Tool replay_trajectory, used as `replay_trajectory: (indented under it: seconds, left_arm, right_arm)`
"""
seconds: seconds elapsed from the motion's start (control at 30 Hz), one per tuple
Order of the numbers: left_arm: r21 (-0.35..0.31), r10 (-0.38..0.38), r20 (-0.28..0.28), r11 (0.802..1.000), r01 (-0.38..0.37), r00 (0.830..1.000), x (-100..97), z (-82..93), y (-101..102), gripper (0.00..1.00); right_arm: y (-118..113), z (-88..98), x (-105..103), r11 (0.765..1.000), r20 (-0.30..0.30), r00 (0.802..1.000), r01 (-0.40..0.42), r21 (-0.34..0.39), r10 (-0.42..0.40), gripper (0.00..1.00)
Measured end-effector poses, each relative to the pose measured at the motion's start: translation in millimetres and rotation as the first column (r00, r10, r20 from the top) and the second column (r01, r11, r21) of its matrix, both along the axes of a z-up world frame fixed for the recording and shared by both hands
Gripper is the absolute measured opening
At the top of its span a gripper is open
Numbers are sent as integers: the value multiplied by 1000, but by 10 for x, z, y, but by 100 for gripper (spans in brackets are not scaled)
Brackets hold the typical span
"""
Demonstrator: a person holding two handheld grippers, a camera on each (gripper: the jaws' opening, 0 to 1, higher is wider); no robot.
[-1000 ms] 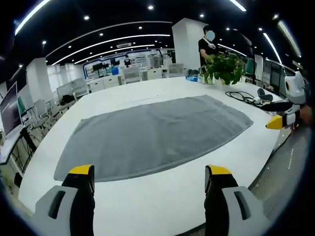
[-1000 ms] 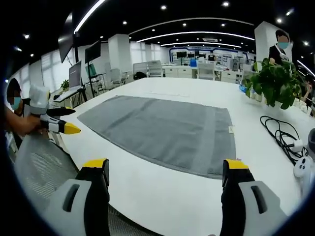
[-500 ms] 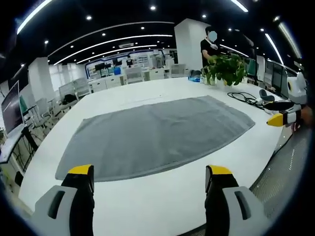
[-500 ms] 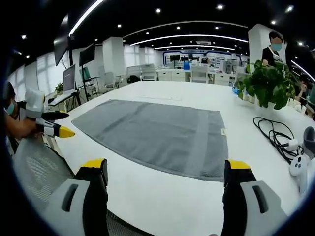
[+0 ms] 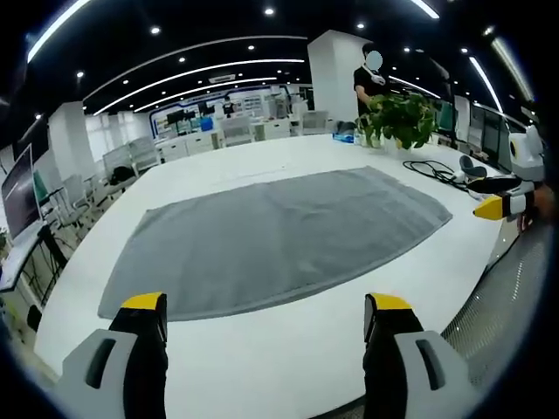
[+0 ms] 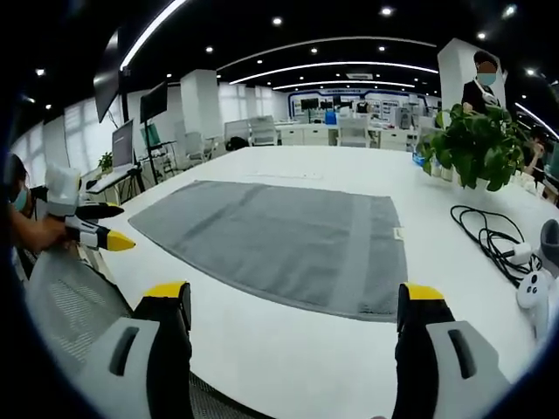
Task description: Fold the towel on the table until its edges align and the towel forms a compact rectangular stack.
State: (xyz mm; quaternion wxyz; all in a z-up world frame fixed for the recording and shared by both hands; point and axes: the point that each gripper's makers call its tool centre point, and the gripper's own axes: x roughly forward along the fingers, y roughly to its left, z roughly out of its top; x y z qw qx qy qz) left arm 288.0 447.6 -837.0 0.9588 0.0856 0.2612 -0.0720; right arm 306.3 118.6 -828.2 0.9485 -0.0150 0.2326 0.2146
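Towel [image 5: 279, 240]: grey, lay flat and unfolded on the white surface [image 5: 262, 358], spread from 9 to 3 o'clock ahead of the jaws in the left gripper view; in the right gripper view it [image 6: 279, 240] lay at 12 o'clock.
Left hand-held gripper [image 5: 262, 314]: jaws wide, above the near surface edge, apart from the towel, holding nothing.
Right hand-held gripper [image 6: 297, 305]: jaws wide, nothing between them, short of the towel's near hem.
Plant [image 6: 479, 144]: at 2 o'clock beyond the towel.
Cable [image 6: 493, 236]: black, at 3 o'clock beside the towel.
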Motion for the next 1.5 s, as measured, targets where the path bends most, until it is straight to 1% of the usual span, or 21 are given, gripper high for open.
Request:
replay_trajectory:
  seconds: [0.27,0.37,0.4,0.5,0.57,0.8,0.93,1.0,1.1,1.37,1.43,1.5]
  left_arm:
    - [7,-7,-8,1000,7,1000,-21,19,-55,96]
    - [13,-21,-19,1000,21,1000,-29,8,-90,96]
    - [15,-23,-14,1000,24,1000,-31,16,-92,96]
    - [2,-10,-4,1000,10,1000,-12,25,-48,96]
    - [0,-8,1,1000,8,1000,-1,20,-25,96]
    - [-9,2,18,1000,-2,1000,8,50,-5,96]
    - [-15,6,22,1000,-6,1000,27,31,10,96]
    - [-14,5,24,1000,-5,1000,41,16,52,96]
    - [-13,6,22,1000,-6,1000,25,33,24,96]
    - [-10,5,25,1000,-5,1000,17,55,7,96]
    - [-10,5,29,1000,-4,1000,13,70,0,96]
    - [-12,5,36,1000,-5,999,15,86,-2,96]
  right_arm:
    - [-3,23,7,1000,7,1000,0,11,0,99]
    - [5,-22,-8,1000,-13,1000,-9,-4,9,99]
    - [12,-24,-14,1000,-16,1000,-12,-5,12,99]
    - [27,-18,-20,1000,-13,1000,-20,-7,20,99]
    - [45,-31,-39,1000,-23,999,-26,-6,26,99]
    - [43,-42,-35,1000,-25,999,-28,-2,28,99]
    - [36,-41,-29,1000,-22,999,-25,-5,25,99]
    - [27,-32,-25,1000,-19,1000,-20,-5,20,99]
    - [22,-33,-21,1000,-18,1000,-19,-4,19,99]
    - [-14,51,6,1000,14,1000,1,16,-1,99]
    - [-30,112,12,1000,35,999,4,28,-4,97]
    - [-47,246,19,999,82,996,14,43,-17,94]
